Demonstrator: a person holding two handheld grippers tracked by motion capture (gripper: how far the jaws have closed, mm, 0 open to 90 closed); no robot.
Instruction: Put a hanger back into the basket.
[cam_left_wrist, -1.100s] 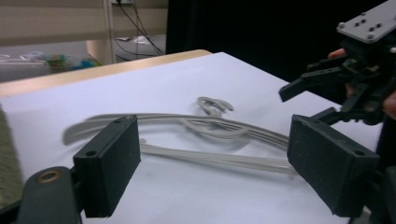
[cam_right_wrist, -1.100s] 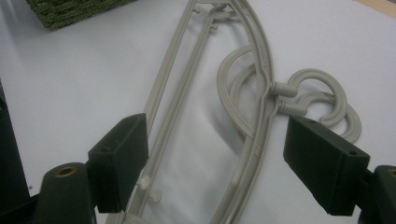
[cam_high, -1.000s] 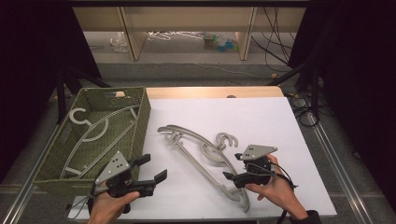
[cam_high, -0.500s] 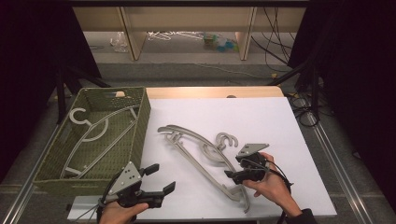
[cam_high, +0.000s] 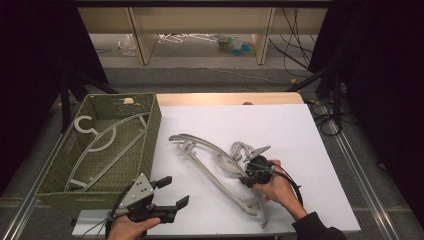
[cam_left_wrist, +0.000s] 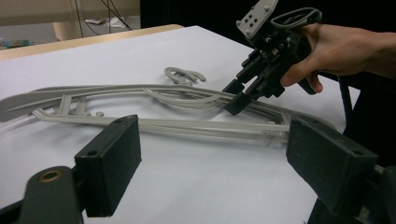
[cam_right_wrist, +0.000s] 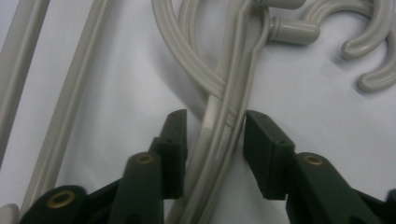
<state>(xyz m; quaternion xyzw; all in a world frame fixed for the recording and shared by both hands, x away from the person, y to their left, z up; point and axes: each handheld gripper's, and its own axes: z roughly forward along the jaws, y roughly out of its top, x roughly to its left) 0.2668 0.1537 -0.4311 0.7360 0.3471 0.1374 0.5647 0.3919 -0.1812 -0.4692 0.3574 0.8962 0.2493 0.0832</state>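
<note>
Right gripper view, close in: the right hand-held gripper (cam_right_wrist: 212, 140) straddles the arms of the grey hangers (cam_right_wrist: 224, 116) where they cross, a little way below the hooks; small gaps show between pads and plastic, so nothing is gripped yet, and the jaws have just been closing around those arms. The high view gives the layout that this close view lacks: the hangers (cam_high: 220, 165) lie in an overlapping pile at the middle of the table (cam_high: 300, 130), hooks toward the far right of the pile, the right hand-held gripper (cam_high: 252, 175) down on them near the hooks. Left gripper view, low and level: the left hand-held gripper (cam_left_wrist: 210, 158) is released, jaws wide with bare table between them, hangers (cam_left_wrist: 154, 109) just beyond, and the right hand-held gripper (cam_left_wrist: 243, 95) tipped down onto the pile from above. Against a second ago: the right one has come forward and down from beside the pile onto it; the left hand-held gripper (cam_high: 167, 192) has slipped back toward the near edge, beside the basket (cam_high: 150, 130). The basket is green, woven, at the table's left, with one more hanger (cam_high: 100, 137) lying in it. Table white-topped, wood strip along the far edge. Beyond it are a grey floor, pale shelf uprights, loose cables and dark curtains at both sides.
</note>
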